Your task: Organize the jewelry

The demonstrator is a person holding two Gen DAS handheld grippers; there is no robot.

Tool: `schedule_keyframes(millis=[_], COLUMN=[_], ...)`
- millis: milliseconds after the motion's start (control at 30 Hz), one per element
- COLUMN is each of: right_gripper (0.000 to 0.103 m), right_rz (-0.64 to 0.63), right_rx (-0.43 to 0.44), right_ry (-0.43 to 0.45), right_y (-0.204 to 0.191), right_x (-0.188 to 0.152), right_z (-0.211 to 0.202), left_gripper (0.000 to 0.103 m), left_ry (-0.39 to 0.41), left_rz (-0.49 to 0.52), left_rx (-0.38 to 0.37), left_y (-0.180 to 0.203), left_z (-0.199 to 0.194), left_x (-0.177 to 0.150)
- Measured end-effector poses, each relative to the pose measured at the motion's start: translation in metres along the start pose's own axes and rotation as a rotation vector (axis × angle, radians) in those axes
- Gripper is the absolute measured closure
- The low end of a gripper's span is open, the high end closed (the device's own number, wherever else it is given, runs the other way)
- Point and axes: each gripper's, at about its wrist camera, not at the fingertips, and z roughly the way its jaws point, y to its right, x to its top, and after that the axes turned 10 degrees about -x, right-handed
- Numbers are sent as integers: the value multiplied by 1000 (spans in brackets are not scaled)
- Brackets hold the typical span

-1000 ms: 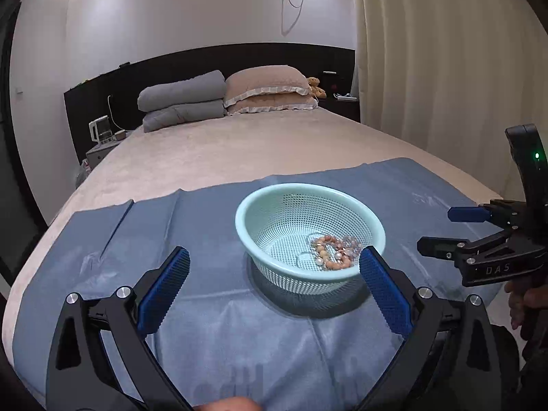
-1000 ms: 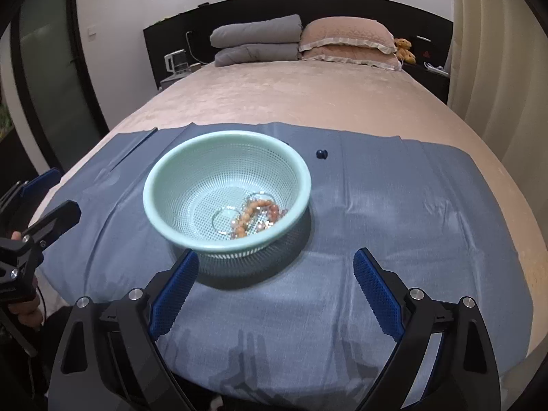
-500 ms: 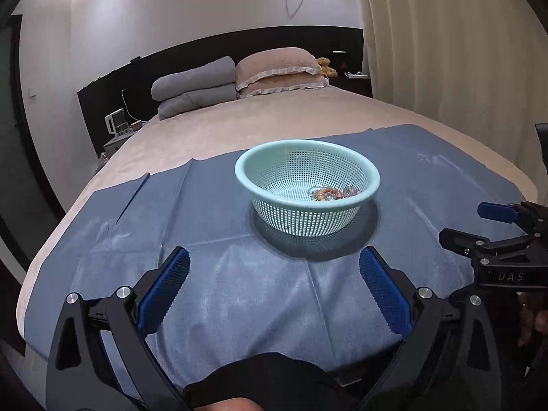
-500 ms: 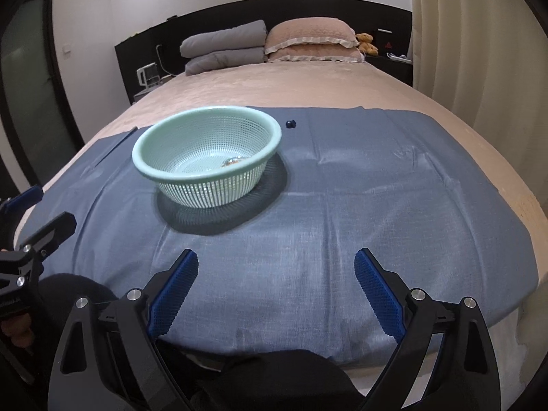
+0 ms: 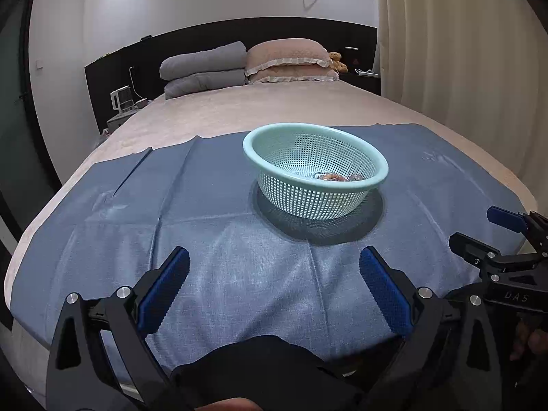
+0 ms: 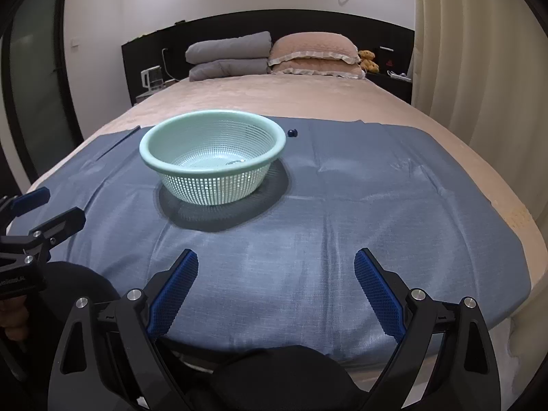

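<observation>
Left wrist view: mint basket (image 5: 315, 171) holds beaded jewelry (image 5: 337, 177) (partly hidden); both grippers' jaws apart, empty.

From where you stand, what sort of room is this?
A bedroom, most likely: a bed with stacked pillows against a dark headboard, and a curtain at the side.

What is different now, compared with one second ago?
Both grippers, left gripper and right gripper, drew back and lower from the basket; neither grasped or released anything. Jewelry, basket and small dark bead stayed in place.
</observation>
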Motion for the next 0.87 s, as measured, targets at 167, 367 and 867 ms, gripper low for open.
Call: schedule_keyframes(millis=[167,367,867], right_gripper=[15,15,15], right_rz=[9,3,7], right_rx=[-4,-10,5], right_ry=[-6,-7,-19], right_y=[2,1,4], right_x=[-1,-2,-2], right_z=[1,1,4], left_gripper=[6,6,6], left_ry=[-6,6,0], left_rz=[-1,-23,5], left_rx=[-18,-63,-10], left_y=[-2,-6,-1], left_z=[0,-2,-2], left_x=[-3,-5,-7])
